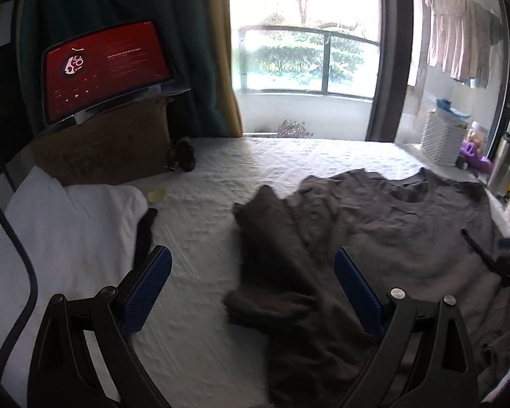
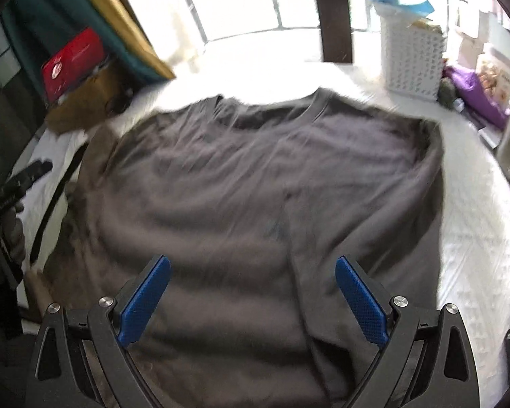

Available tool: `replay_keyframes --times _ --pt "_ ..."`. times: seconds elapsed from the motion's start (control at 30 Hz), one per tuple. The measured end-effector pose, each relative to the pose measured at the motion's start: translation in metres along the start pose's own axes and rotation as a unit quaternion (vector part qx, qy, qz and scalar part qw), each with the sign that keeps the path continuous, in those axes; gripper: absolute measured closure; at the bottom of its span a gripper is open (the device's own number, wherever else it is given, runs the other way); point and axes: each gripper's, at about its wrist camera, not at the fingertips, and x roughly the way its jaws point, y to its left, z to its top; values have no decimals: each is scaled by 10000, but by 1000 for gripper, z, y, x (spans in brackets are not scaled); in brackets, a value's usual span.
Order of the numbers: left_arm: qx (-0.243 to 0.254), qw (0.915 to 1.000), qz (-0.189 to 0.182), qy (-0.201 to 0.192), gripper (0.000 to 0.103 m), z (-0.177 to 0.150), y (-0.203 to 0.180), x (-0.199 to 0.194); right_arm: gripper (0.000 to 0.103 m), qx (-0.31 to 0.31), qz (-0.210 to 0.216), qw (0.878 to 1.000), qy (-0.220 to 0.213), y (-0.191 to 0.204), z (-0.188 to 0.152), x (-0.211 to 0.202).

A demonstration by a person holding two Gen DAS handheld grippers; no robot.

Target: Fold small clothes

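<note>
shirt [image 2: 255,187] blurred, hem cut off, tablet [image 1: 105,68] text illegible

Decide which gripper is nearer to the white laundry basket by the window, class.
Right. The right gripper hovers open over the grey T-shirt, with the white laundry basket ahead to its right. The left gripper sits at the shirt's far side, farther off.

A bed [image 1: 221,176], covered by a white quilted sheet, is seen below a bright window. A grey T-shirt [image 2: 261,197] is spread flat across it, one sleeve [image 1: 265,234] folded inward. A white pillow [image 1: 61,231] is laid at the left edge, and a cardboard box [image 1: 108,149] is set behind it. A white basket [image 2: 413,57] is placed at the far right corner.
</note>
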Motion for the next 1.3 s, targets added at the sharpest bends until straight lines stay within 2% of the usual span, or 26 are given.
replay_keyframes --times 0.1,0.23,0.3,0.37,0.4,0.53,0.6,0.63,0.7,0.77,0.8,0.87,1.07,1.2,1.3 --pt "122 9997 157 104 7 3 13 13 5 181 -166 9996 -123 -9 8 -1" --pt "193 9991 138 347 8 2 25 31 5 398 -381 9983 -185 -19 14 2" --pt "191 9984 -16 529 8 -3 28 43 5 463 -440 9978 -165 -24 14 5" --pt "230 9968 -157 751 17 -9 25 54 5 518 -531 9972 -123 -28 14 8" --pt "256 9956 -219 874 18 -13 23 60 5 527 -569 9969 -94 -29 14 9" --pt "403 9922 -430 1101 18 -26 12 70 5 491 -632 9968 -30 -29 13 11" --pt "426 9909 -478 1188 25 -31 9 76 5 493 -647 9967 -21 -29 13 12" --pt "411 9921 -476 1089 30 -32 8 73 5 497 -651 9966 -18 -29 13 12" --pt "451 9919 -555 1052 47 -33 5 70 5 493 -642 9967 -8 -28 11 13" --pt "528 9910 -671 1035 80 -34 1 65 5 483 -621 9969 4 -27 11 14" --pt "541 9911 -674 1016 85 -34 -1 62 5 480 -614 9970 7 -27 10 14" --pt "523 9938 -507 845 88 -33 1 53 5 481 -606 9970 1 -26 8 14" --pt "206 9994 -104 264 89 -23 12 20 5 518 -608 9968 -30 -30 2 9" --pt "645 9978 34 -175 89 -20 -12 -1 5 516 -574 9970 -90 -31 -1 5" --pt "972 9948 -102 -294 89 -17 -32 -5 5 505 -523 9973 -125 -31 -4 3"
